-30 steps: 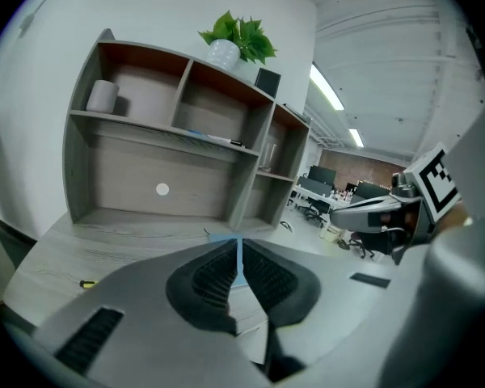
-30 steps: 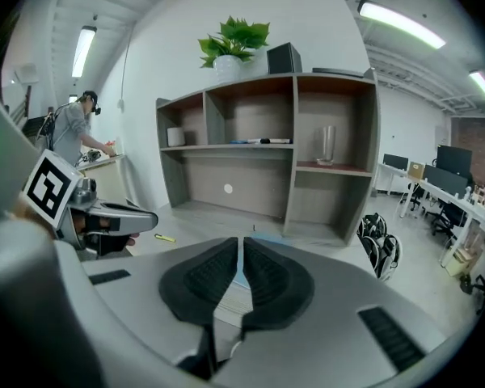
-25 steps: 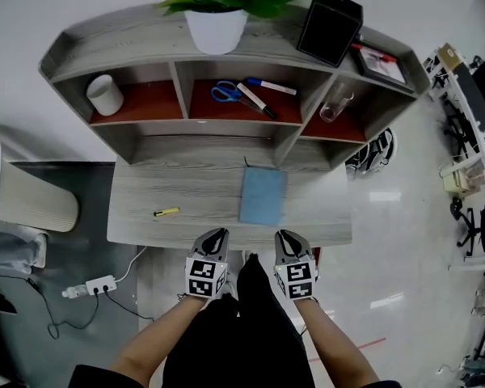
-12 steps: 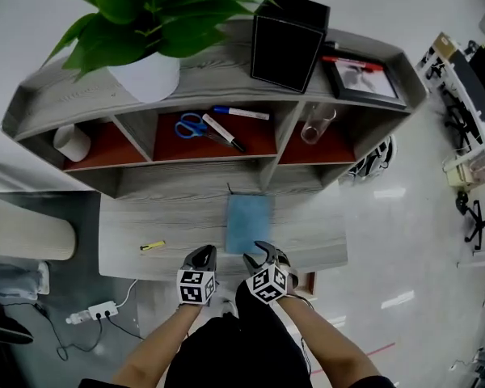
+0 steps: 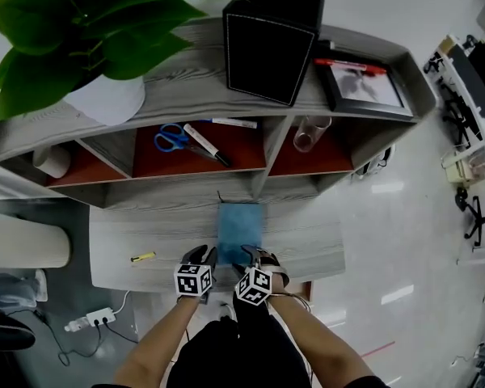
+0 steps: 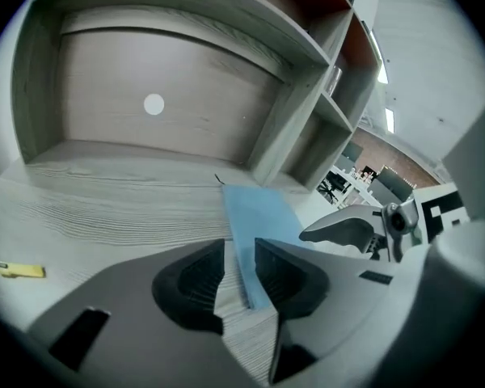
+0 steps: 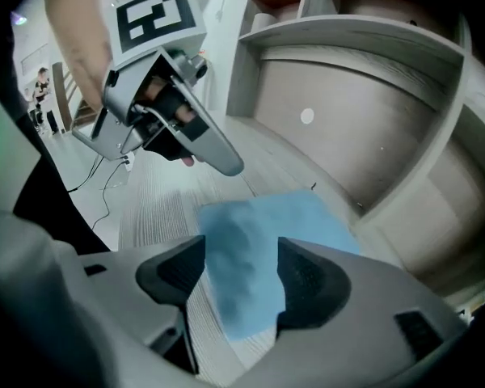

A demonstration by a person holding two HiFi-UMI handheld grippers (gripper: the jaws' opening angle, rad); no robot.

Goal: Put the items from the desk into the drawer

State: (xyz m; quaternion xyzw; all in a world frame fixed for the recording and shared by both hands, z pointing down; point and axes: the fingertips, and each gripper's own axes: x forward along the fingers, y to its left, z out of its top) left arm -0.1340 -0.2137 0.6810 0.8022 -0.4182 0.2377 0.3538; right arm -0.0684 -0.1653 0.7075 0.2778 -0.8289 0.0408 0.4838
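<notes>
The thin blue rectangular notebook lies flat at the middle of the grey wood-grain desk, its short edge toward the desk's 6 o'clock rim. It looks light, slightly flexible and hard to pinch where it lies, so that near edge seems the best place to take hold. At its 6 o'clock, the left gripper and right gripper have just been opening. Both stand apart, framing the notebook's near corner and near edge without pressing on it. A small yellow stick-shaped item lies at the notebook's 8 o'clock.
</notes>
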